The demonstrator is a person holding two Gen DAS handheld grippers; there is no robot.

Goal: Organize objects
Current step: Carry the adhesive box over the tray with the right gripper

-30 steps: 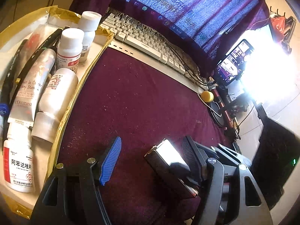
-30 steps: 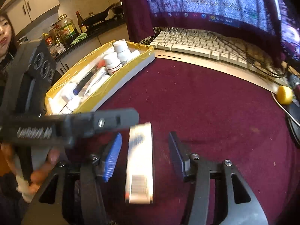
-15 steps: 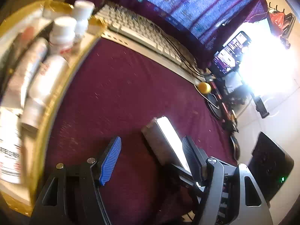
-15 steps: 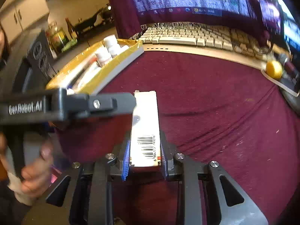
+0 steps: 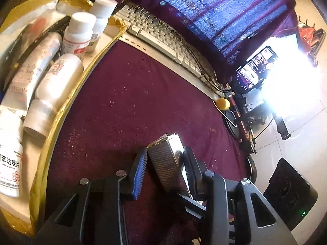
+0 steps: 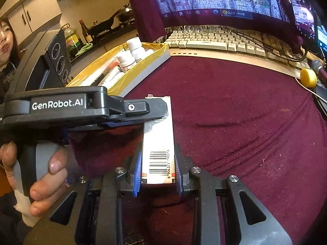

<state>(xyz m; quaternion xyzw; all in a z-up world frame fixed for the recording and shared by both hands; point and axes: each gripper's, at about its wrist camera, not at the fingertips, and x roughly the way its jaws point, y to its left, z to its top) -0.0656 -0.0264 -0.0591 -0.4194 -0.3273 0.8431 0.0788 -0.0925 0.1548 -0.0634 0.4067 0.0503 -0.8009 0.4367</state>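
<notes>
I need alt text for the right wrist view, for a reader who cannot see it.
The right tool is shut on the near end of a long white box with a barcode, above a dark red cloth. The left tool, held in a hand, grips the far end; behind are a yellow-lined tray of bottles and a keyboard.

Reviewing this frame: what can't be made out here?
- Left wrist view: the box's lower end, hidden behind the left claw; its print too small to read.
- Right wrist view: the box's far end, covered by the left claw's finger.
- Left wrist view: the tray's near end, cut off by the edge.
- Window area, blown out by glare.
</notes>
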